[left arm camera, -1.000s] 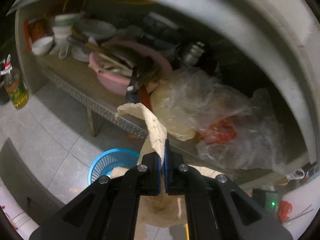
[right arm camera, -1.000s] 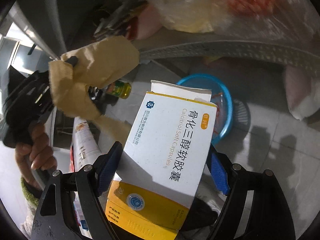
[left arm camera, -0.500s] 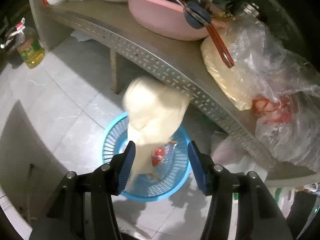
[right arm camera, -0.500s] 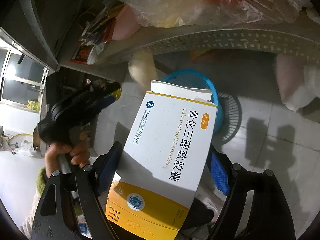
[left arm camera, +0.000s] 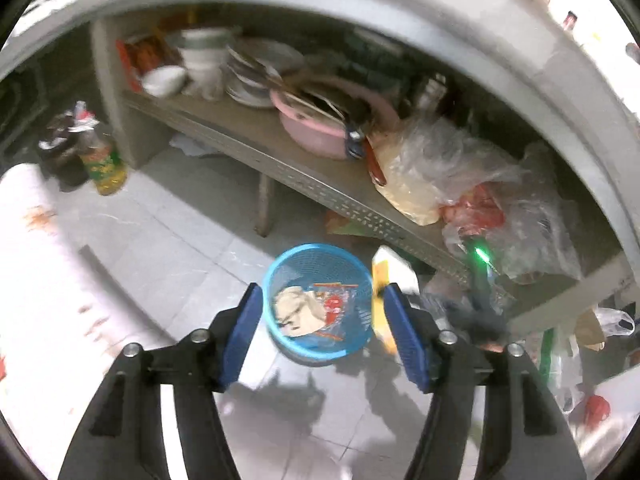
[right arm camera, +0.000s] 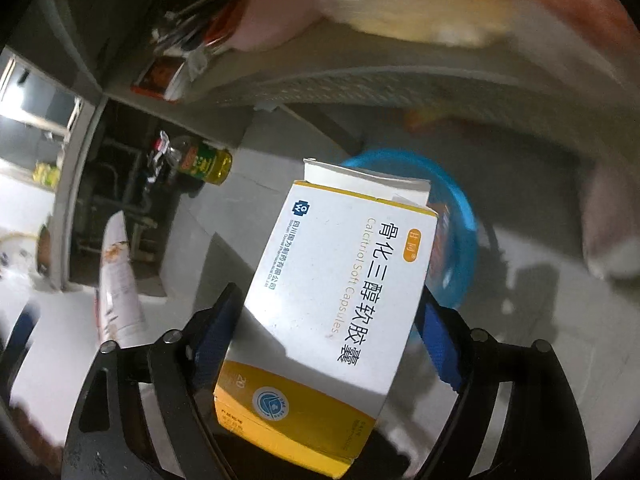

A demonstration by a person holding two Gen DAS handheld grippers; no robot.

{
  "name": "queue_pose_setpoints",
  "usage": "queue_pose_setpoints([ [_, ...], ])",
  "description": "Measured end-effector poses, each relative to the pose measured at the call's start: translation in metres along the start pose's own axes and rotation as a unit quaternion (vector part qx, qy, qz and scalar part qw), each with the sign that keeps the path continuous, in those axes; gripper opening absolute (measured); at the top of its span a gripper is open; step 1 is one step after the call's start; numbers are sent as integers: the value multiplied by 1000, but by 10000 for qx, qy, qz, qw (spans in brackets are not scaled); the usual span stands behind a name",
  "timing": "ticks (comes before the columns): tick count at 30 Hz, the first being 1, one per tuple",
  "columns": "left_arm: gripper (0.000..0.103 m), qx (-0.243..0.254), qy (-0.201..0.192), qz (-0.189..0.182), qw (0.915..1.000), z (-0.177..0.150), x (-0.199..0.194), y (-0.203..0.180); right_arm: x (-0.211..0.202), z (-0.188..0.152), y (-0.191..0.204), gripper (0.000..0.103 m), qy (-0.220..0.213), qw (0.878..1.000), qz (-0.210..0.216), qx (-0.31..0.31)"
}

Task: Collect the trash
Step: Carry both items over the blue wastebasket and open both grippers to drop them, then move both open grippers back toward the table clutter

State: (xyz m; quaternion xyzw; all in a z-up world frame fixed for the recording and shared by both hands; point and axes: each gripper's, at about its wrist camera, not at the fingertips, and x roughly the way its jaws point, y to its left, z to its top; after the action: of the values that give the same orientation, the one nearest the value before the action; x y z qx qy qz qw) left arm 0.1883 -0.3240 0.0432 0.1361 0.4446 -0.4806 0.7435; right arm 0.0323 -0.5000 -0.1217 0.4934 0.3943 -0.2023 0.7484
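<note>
Left claw (left arm camera: 320, 334): released, nothing between its fingers, above the blue mesh basket (left arm camera: 320, 354) on the tiled floor. Only the left view shows the basket's contents: crumpled beige paper (left arm camera: 298, 312) and a red wrapper (left arm camera: 334, 304).

Right claw (right arm camera: 328, 344): clenched on the white-and-yellow medicine box (right arm camera: 332, 304), which hides most of the basket (right arm camera: 460, 240) in the right view.

Shelf (left arm camera: 248, 136): pink basin (left arm camera: 320, 128), plastic bags (left arm camera: 480, 184).
</note>
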Motion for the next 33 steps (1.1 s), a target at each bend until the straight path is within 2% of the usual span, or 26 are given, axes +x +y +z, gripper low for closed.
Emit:
queue_pose_setpoints([
  [3,67,-343,-319,260,9986,-38,-57,26,20,15,14,88,-180,9985,-447,-257],
  [5,69,-624,-489,457,9958,-63,-88,44,32,15,18,88,-100,9973,-666,-308],
  [8,70,-970,-683,958,9883,-108,-135,71,35,6,23,88,-20,9975,-636,-303],
  [12,71,-1297,-741,1331,9798,-148,-170,92,25,-13,42,88,-30,9953,-697,-679],
  [14,73,-1508,-773,1346,9763,-167,-182,100,15,-21,52,88,-108,9945,-633,-827],
  [17,74,-1744,-834,1407,9710,-195,-194,106,-12,-36,68,88,-246,9947,-322,-943],
  [22,74,-1833,-743,1591,9673,-236,-200,105,-56,-66,120,88,-330,9861,443,-1570],
  [26,74,-1898,-754,1610,9656,-259,-205,107,-68,-88,171,88,-105,9713,988,-2162],
  [29,74,-1956,-800,1797,9608,-275,-209,109,-64,-114,215,88,306,9530,1486,-2621],
  [31,74,-1935,-832,2010,9567,-286,-211,111,-54,-138,248,88,769,9325,1817,-3027],
  [33,74,-1905,-889,2262,9511,-295,-214,112,-47,-170,283,88,1087,9066,1917,-3600],
])
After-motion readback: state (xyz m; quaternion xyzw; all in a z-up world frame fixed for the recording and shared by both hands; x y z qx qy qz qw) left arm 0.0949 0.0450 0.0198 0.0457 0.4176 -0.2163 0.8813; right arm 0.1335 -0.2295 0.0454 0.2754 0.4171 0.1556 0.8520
